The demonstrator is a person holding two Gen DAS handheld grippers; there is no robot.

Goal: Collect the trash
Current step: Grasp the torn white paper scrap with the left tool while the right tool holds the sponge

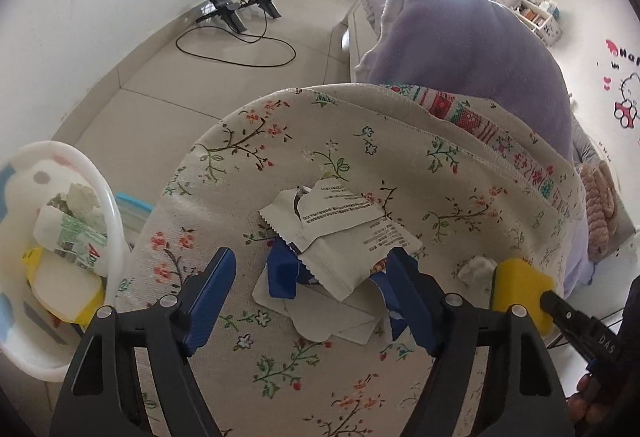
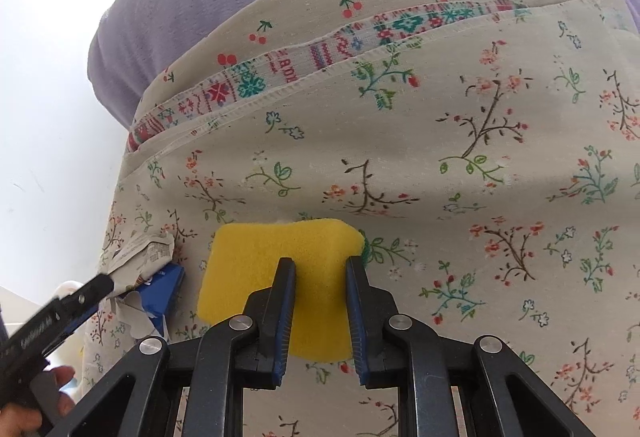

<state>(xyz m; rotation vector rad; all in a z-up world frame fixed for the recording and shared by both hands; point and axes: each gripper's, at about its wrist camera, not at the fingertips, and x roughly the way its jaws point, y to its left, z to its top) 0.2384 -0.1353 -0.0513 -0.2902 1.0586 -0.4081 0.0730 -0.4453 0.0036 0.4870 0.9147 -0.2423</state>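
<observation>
- The right claw is clamping a yellow sponge, holding it just above the flowered cloth.
- The left claw is standing wide, its jaws either side of a wrapper pile on the same cloth; the pads are not pressing on it yet.
- A small tissue wad is lying beside the pile, near the sponge.
- At the left, below the cloth's edge, a white bin is already holding other scraps.
- Step in hand, as I judge it: one piece is picked up and the next is being lined up.
- Next, the left claw needs lowering onto the wrappers and closing, without pinching the cloth; the sponge then has to cross over to the bin.
</observation>
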